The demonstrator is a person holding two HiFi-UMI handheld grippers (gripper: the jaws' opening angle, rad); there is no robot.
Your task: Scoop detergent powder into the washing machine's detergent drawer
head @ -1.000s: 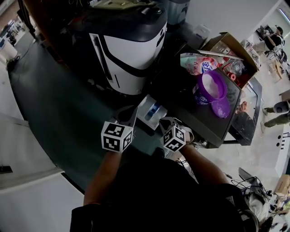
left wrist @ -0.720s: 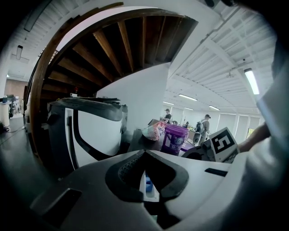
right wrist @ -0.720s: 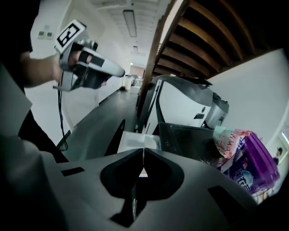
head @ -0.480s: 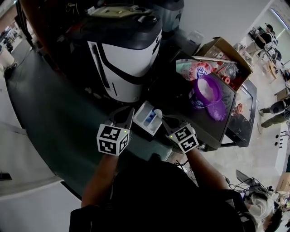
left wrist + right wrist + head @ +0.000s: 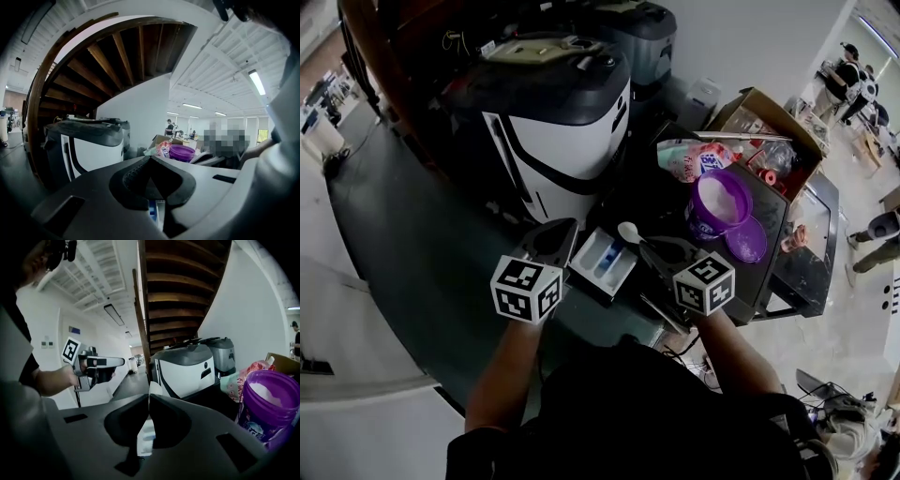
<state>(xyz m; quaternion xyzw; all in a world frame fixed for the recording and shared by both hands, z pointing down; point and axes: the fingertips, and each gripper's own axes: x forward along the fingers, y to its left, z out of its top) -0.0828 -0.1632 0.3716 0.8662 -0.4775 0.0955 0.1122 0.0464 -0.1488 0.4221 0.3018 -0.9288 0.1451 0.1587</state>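
Head view, centre frame: my right gripper (image 5: pixel 656 249) clamps the scoop (image 5: pixel 627 231) beside the drawer (image 5: pixel 586 270), presumably to tip powder; left gripper (image 5: pixel 555 240) closed, empty.

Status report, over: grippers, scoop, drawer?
Left gripper shut, empty, beside detergent drawer. Right gripper shut on white scoop, bowl at drawer's edge nearest open purple powder tub. Drawer open, unobstructed.

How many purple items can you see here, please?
2: an open purple tub holding white powder, and a purple lid lying flat beside it. More could be hidden in the cardboard box.
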